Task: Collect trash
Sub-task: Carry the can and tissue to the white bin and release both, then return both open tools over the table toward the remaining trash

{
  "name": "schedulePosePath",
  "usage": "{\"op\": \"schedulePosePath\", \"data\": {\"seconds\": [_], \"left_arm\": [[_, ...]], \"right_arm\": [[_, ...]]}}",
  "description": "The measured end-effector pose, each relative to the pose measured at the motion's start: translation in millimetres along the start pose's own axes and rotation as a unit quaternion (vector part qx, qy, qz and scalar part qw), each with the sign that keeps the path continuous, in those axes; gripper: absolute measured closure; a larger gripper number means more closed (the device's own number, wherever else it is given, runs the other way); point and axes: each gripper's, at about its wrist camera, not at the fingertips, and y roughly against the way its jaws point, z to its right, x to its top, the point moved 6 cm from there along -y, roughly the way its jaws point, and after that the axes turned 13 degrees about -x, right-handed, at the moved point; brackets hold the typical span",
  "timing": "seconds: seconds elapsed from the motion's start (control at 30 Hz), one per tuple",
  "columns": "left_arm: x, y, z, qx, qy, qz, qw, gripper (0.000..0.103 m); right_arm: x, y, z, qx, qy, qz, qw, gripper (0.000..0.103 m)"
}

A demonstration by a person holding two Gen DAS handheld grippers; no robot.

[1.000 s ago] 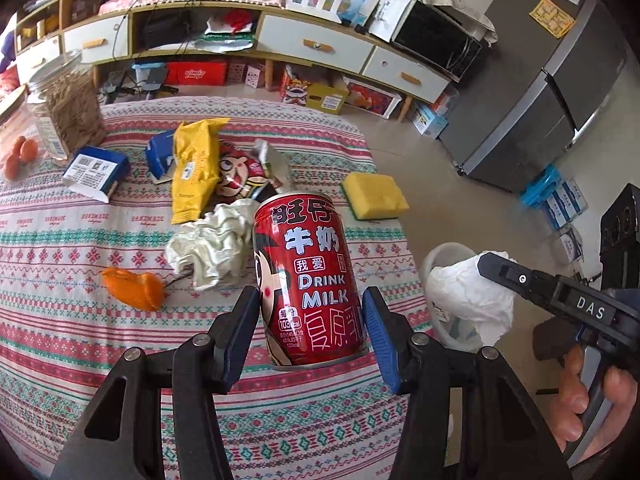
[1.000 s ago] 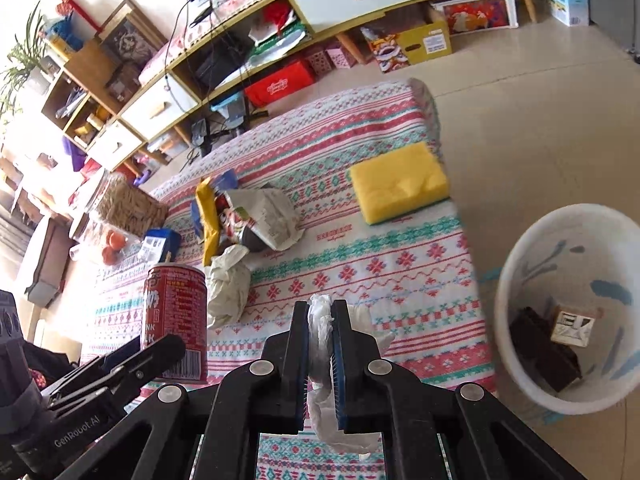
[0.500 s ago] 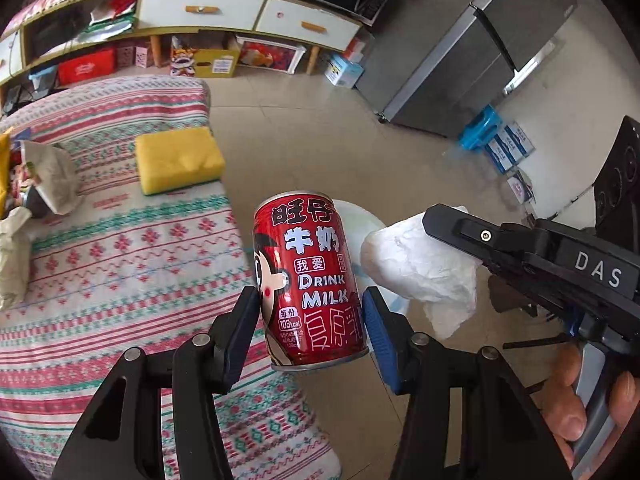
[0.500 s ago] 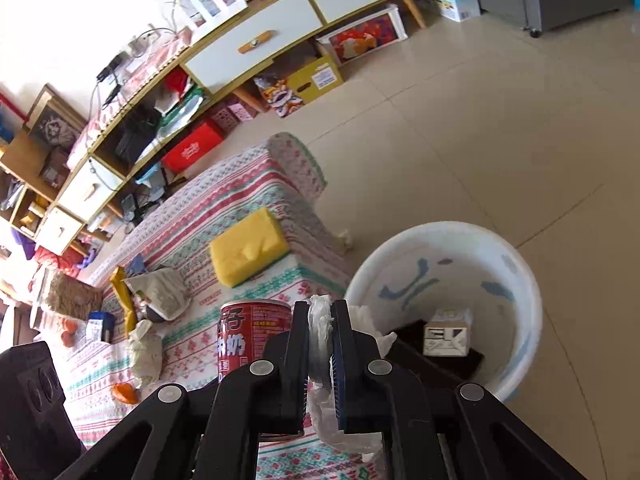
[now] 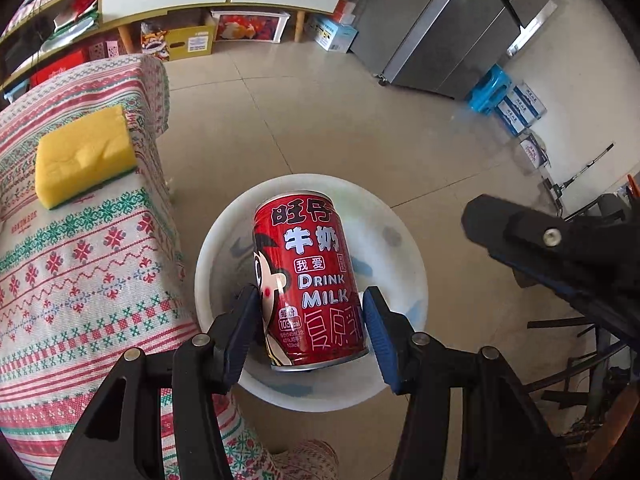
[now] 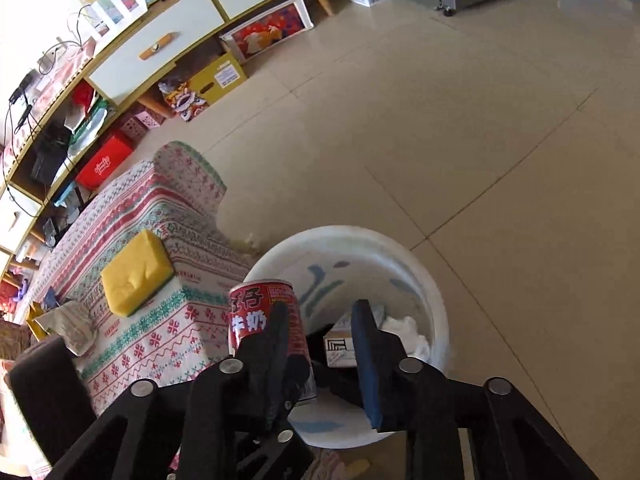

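While gripping glossy cylindrical can (image 5: 310, 284), left tool (image 5: 308, 334), right tool (image 6: 322, 344) parted, probably empty.

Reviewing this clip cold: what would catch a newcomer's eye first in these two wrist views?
The red milk can dominates, held between the left gripper's pads directly over the white bin on the floor. Beside it, the right gripper has just been opening, with nothing between its jaws; white crumpled paper lies in the bin. A yellow sponge sits on the patterned tablecloth near the table's edge.
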Motion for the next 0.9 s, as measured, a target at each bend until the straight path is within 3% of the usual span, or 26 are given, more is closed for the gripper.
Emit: {"op": "schedulePosePath", "data": {"seconds": [0.2,0.43,0.73,0.9], "left_arm": [[5.4,-12.2,-5.8,0.001,0.014,-0.005,0.9999,0.047],[5.6,2.1,-14.9,-0.001,0.022,0.000,0.9998,0.047],[0.2,60.7,-38.6,0.033,0.014,0.035,0.9987,0.047],[-9.6,99.5,-60.0,0.078,0.000,0.046,0.9959,0.047]], "right_arm": [[3.4,10.0,2.5,0.019,-0.021,0.011,1.000,0.065],[5.4,14.8,7.5,0.026,-0.041,0.016,0.999,0.065],[6.9,20.5,10.6,0.035,-0.052,0.023,0.998,0.060],[6.9,25.1,1.8,0.040,-0.041,0.032,0.998,0.055]]}}
